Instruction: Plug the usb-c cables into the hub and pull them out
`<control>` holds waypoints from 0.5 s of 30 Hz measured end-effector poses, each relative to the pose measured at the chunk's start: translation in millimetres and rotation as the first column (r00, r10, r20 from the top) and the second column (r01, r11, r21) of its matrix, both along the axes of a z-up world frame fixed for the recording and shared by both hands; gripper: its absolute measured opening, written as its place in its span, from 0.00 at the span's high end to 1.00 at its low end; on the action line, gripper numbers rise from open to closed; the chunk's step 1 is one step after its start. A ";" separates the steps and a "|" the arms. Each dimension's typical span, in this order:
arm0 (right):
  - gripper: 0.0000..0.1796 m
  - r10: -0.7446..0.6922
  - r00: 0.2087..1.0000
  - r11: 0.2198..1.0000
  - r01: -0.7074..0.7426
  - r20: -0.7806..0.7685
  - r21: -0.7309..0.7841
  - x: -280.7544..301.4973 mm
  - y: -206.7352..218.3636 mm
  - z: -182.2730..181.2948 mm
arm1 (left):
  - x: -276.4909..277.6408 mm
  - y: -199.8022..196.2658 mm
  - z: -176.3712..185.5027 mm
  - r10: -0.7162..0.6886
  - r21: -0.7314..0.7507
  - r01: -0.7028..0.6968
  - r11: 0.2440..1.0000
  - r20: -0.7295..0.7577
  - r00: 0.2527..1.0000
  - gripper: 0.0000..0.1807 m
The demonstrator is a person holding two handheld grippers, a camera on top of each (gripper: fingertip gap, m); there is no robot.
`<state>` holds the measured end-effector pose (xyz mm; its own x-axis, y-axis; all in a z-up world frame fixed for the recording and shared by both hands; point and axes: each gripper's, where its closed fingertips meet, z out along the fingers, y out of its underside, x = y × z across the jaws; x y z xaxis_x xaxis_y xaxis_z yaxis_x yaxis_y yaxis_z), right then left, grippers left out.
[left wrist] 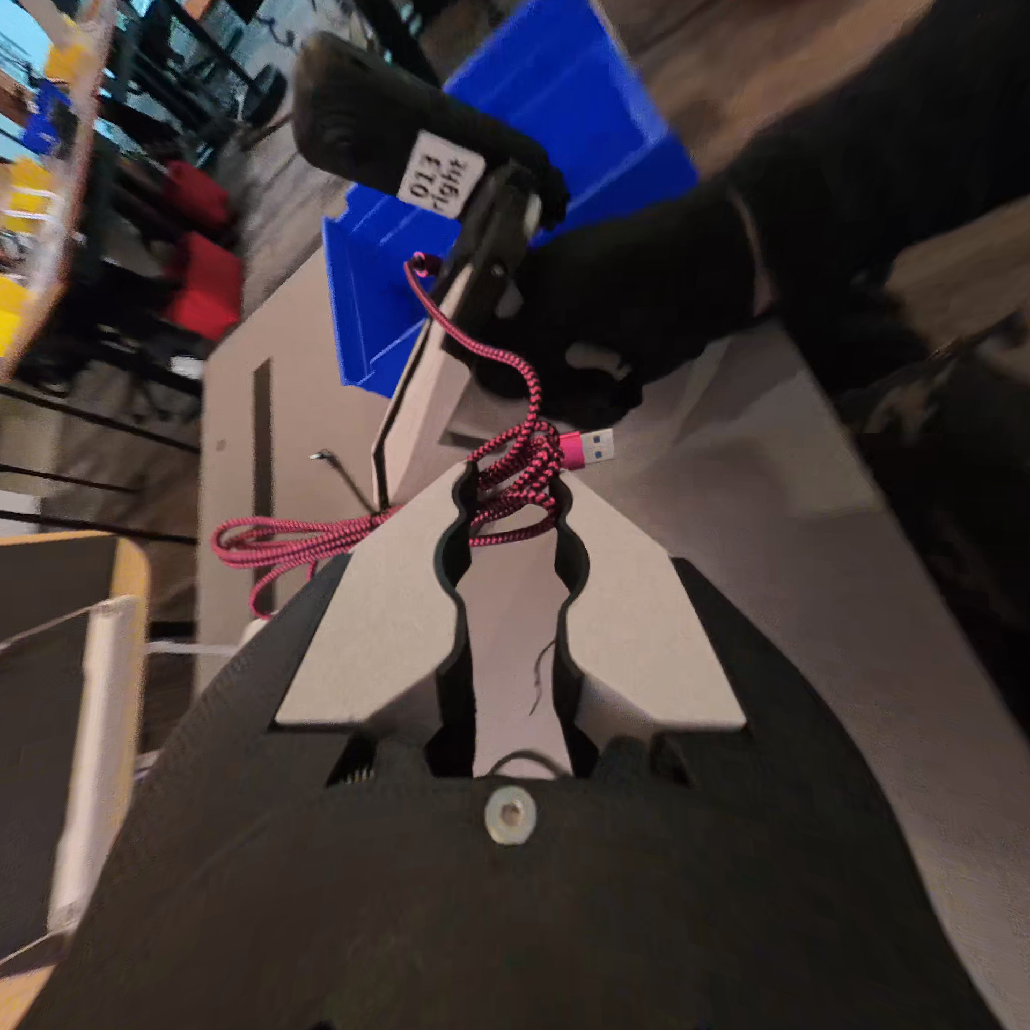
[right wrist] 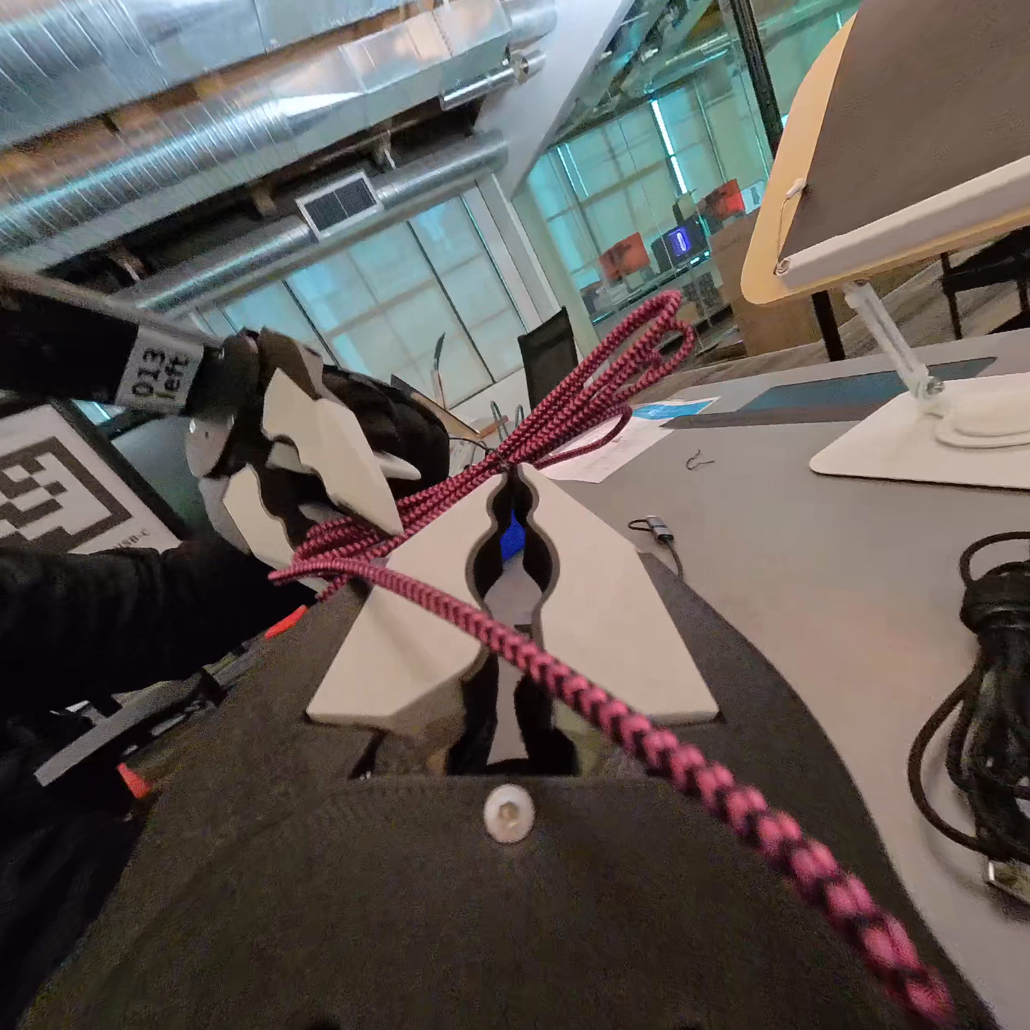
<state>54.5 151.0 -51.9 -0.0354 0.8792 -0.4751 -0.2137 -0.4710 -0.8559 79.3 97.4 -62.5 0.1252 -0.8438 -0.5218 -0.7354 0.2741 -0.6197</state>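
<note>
Since the pink-and-black braided cable (left wrist: 504, 490) is bunched in loops, it hangs in the air between both tongs, above the grey table (left wrist: 780, 501). The left tongs (left wrist: 513, 474) stand part-open w/ the bundle caught loosely at the tips; its pink USB-A plug (left wrist: 591, 448) sticks out just right of them. The right tongs (right wrist: 510, 479) are nearly closed, pinching the loops at the very tip, one strand trailing down toward the camera.

Judgement: cable is light, soft, floppy; the braid gives fair grip, but loops snag & slide. Best hold is the stiff plug housing, not mid-cord. The USB-C end is prob. the small pink tip (left wrist: 421, 262) up by the other tongs, can't be sure.

Near on the table, right: a coiled black cable (right wrist: 997, 696); farther off, a small grey adapter (right wrist: 660, 529), maybe the hub. A white stand base (right wrist: 892, 446) far right, a blue bin (left wrist: 390, 295) beyond. Room: open office, ceiling ducts, glass walls.
</note>
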 end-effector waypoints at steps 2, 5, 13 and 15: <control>1.00 0.019 0.999 1.000 -0.019 -0.027 -0.009 0.6 -1.1 1.1 | -0.8 -0.2 -8.1 0.002 0.072 0.001 0.997 -0.041 0.999 0.87; 1.00 0.019 0.999 1.000 -0.020 -0.040 -0.009 1.3 -1.1 1.9 | -6.3 2.8 -16.8 0.000 0.137 0.012 0.990 -0.084 0.996 0.86; 1.00 -0.081 0.996 0.988 0.077 0.029 0.133 1.5 3.4 -0.5 | -13.4 -7.9 20.3 0.070 -0.189 -0.004 0.982 0.345 0.936 0.75; 1.00 -0.102 0.994 0.982 0.094 0.043 0.166 4.4 5.9 -1.1 | -24.8 -9.3 29.6 0.099 -0.232 0.002 0.973 0.424 0.900 0.73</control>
<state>58.9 156.9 -53.0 0.0755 0.9431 -0.3240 -0.2056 -0.3032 -0.9305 54.5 88.1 -32.9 0.3384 -0.9178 -0.2079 -0.3915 0.0636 -0.9180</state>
